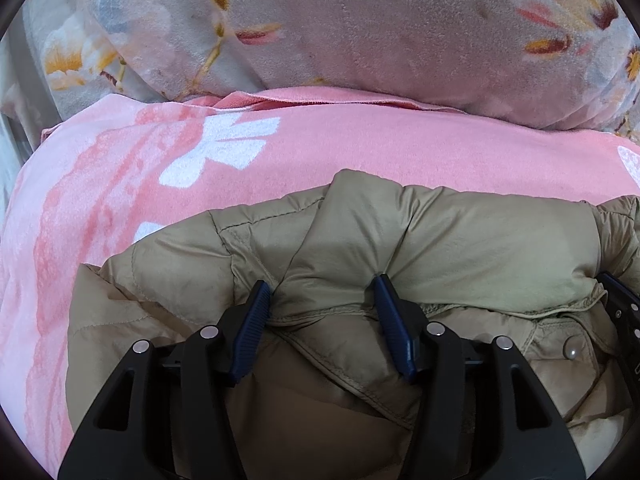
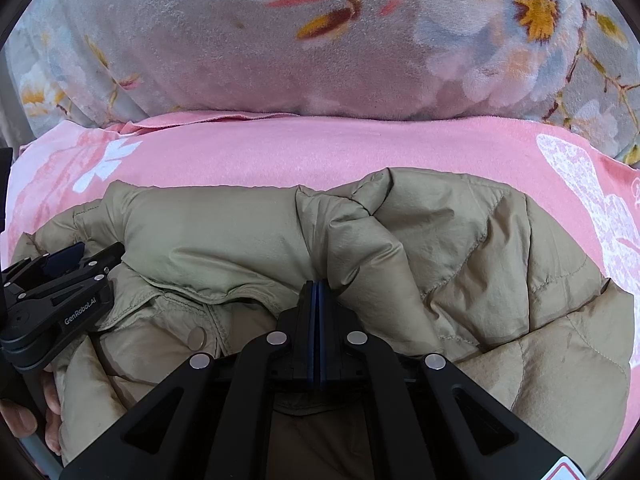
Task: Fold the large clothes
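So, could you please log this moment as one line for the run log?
stage: folding | jacket: bunched on pink blanket | left claw: jaws around a jacket fold | right claw: shut at jacket fold

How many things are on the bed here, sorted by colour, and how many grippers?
Khaki: 1, the puffer jacket
Pink: 1, the blanket under it
Grey floral: 1, the quilt behind
Black grippers: 2, the left gripper and the right gripper
Total: 5
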Motion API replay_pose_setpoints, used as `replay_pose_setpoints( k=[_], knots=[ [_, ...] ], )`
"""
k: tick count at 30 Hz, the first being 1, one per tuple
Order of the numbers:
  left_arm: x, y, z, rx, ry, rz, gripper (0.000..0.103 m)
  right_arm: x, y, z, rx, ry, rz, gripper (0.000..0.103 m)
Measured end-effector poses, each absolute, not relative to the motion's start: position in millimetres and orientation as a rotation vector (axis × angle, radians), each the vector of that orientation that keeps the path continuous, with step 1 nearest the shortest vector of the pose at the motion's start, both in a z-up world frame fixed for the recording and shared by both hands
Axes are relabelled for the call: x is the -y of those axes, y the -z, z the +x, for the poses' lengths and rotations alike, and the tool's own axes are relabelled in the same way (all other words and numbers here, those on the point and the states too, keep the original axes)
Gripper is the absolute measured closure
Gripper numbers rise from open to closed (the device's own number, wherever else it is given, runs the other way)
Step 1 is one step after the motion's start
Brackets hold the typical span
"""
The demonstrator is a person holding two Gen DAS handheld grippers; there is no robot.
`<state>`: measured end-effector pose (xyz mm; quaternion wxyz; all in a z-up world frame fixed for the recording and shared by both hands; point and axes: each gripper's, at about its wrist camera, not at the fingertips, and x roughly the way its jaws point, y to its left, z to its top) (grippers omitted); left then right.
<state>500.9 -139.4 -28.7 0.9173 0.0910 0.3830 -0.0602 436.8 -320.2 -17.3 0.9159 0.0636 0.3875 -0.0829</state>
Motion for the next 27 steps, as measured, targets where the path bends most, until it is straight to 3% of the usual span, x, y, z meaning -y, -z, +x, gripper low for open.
replay_pose_setpoints(
  k=[6, 9, 11, 14, 21, 27],
  knots=[
    [130, 24, 494, -0.803, 0.104, 0.174, 0.039, 332, 7, 414, -0.791, 0.139, 0.23, 0.103],
    [97, -1, 447, -0.846, 0.221, 0.023, 0.034, 339, -26, 336, -0.743, 0.107, 0.356, 0.077],
    [58, -19, 398, -0.865, 0.288, -0.049, 0.028, 342, -41, 275, -0.73, 0.097, 0.363, 0.053],
    [-7, -30, 329, -0.891, 0.33, -0.089, 0.02, 352, -52, 163, -0.744, 0.109, 0.33, 0.042],
    [-138, -5, 202, -0.965, 0.25, -0.207, 0.017, 373, -17, -32, -0.829, 0.216, 0.436, 0.035],
    [-153, 34, 142, -1.042, 0.288, -0.318, 0.017, 358, 22, -73, -0.828, 0.137, 0.597, 0.035]
  ],
)
